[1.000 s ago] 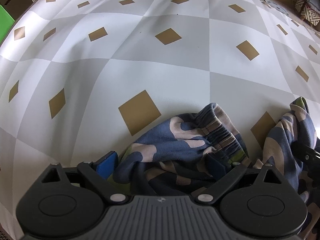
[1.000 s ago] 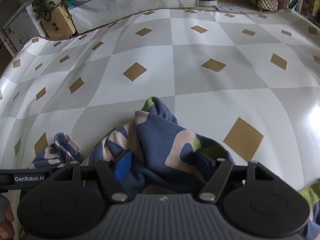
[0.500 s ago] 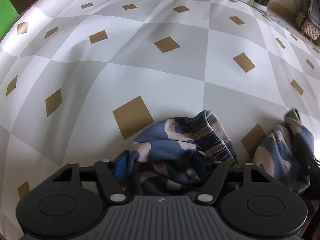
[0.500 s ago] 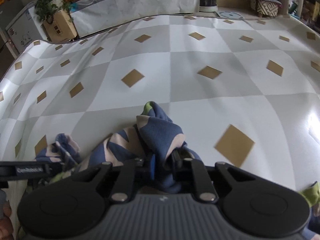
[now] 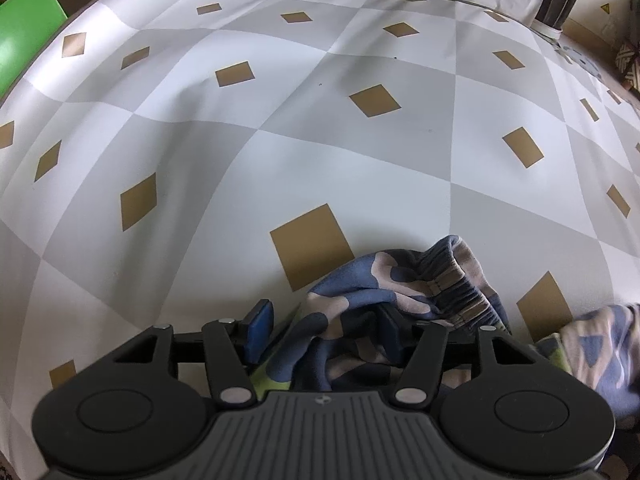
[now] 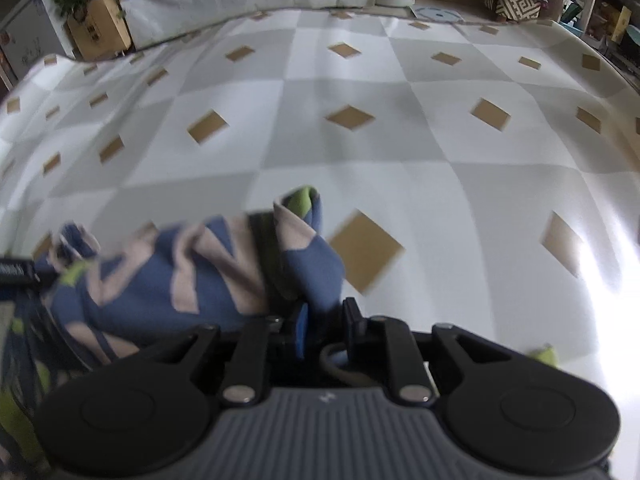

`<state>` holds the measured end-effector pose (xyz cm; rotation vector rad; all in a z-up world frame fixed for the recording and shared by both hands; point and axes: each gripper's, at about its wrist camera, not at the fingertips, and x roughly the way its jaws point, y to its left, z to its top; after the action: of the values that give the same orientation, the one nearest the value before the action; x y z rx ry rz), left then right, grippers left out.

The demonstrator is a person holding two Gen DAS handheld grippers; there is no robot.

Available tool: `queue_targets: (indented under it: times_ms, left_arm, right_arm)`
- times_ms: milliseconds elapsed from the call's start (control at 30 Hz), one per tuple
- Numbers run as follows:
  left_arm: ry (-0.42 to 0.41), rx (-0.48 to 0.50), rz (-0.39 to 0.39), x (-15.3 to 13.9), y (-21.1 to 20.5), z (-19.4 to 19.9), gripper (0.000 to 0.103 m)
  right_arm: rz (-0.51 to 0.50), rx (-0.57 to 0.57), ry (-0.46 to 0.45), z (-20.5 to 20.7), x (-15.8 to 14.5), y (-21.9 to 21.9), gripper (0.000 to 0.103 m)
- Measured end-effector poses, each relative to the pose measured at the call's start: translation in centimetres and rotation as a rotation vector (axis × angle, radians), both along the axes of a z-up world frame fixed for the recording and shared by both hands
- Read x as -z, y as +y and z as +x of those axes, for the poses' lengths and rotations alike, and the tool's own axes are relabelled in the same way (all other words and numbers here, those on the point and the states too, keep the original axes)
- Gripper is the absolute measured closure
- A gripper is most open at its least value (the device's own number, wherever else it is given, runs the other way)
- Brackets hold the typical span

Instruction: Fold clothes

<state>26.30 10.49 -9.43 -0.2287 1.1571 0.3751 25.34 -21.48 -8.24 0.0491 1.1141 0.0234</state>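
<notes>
Blue-and-beige patterned fabric, that's the garment point(image 5: 384, 300), bunched on the checked surface point(image 5: 320, 140) and strung sideways between the two grippers, its long axis running left to right. Left gripper point(image 5: 324, 330) has just widened a touch; its jaws straddle the ribbed waistband point(image 5: 456, 292), though whether the pads press on it is hard to say. Right gripper point(image 6: 324, 328) has just clamped down, pinching a fold whose green-tipped corner point(image 6: 300, 200) points away from the gripper.
</notes>
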Motion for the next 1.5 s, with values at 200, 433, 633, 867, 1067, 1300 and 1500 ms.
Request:
queue_targets:
  times_ms: [200, 433, 633, 867, 1067, 1300, 1500]
  left_arm:
    - [0.013, -0.016, 0.006, -0.1, 0.1, -0.2, 0.043]
    - [-0.004, -0.015, -0.017, -1.3, -0.5, -0.5, 0.043]
    - [-0.023, 0.028, -0.033, -2.2, -2.3, -0.5, 0.043]
    - [-0.018, 0.055, -0.065, -2.2, -3.7, -0.3, 0.043]
    - [-0.001, 0.089, -0.079, -2.0, -5.0, -0.2, 0.043]
    - [0.013, 0.119, -0.050, -1.8, -5.8, -0.2, 0.043]
    - [0.009, 0.143, -0.032, -1.9, -6.3, -0.4, 0.043]
  right_arm:
    - [-0.016, -0.027, 0.074, -1.9, 0.1, -2.4, 0.084]
    - [0.054, -0.044, 0.034, -3.1, -1.1, -3.2, 0.068]
    - [0.147, -0.003, -0.035, -1.6, -2.5, -2.5, 0.052]
    - [0.171, 0.082, -0.073, 0.1, -2.1, -2.3, 0.040]
    - [0.174, 0.096, -0.071, 1.4, -1.3, -1.1, 0.038]
    - [0.136, 0.093, -0.046, 2.0, 0.2, 0.3, 0.039]
    - [0.146, 0.085, -0.030, 2.0, 0.4, 0.7, 0.074]
